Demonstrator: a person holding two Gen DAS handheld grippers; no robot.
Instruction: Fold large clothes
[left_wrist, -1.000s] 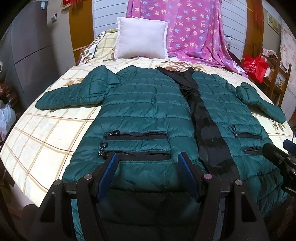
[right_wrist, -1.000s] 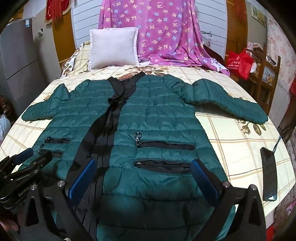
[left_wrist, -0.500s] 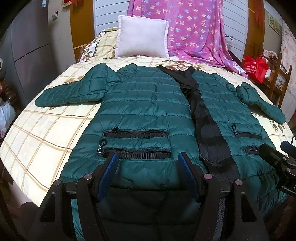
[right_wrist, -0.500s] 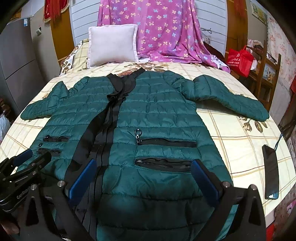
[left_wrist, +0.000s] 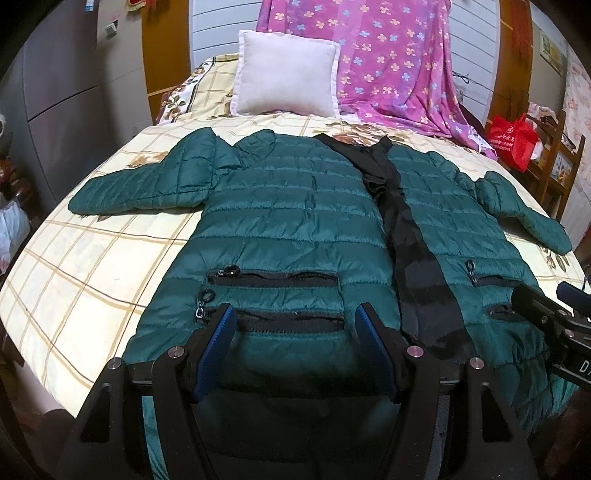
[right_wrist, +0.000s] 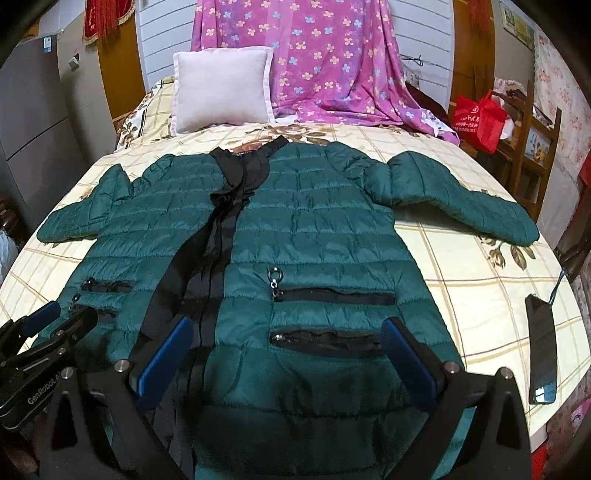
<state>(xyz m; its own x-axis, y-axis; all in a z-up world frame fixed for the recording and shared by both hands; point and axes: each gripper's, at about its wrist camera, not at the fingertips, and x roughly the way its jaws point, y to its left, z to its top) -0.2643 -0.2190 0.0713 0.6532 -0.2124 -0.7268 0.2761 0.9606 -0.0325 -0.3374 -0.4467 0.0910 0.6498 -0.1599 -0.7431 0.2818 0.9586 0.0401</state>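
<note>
A dark green quilted jacket (left_wrist: 295, 221) (right_wrist: 314, 240) lies flat and face up on the bed, sleeves spread to both sides, with a black strip (left_wrist: 413, 251) running down its front. My left gripper (left_wrist: 293, 314) hovers open over the jacket's lower left half, just above the hem and zip pockets, nothing between its blue pads. My right gripper (right_wrist: 288, 328) stands open, wider, over the lower right half near the pockets. Each gripper shows at the edge of the other's view. The hem below the fingers is hidden.
The bed (left_wrist: 92, 266) has a cream checked sheet. A white pillow (left_wrist: 286, 74) and pink flowered blanket (right_wrist: 332, 62) sit at its head. A black phone (right_wrist: 541, 347) lies near the bed's right edge. A red bag (right_wrist: 478, 118) and wooden shelf stand right, a grey cabinet left.
Both views have crept slightly nearer the jacket's lower part. The jacket has not moved and both grippers stay open as before.
</note>
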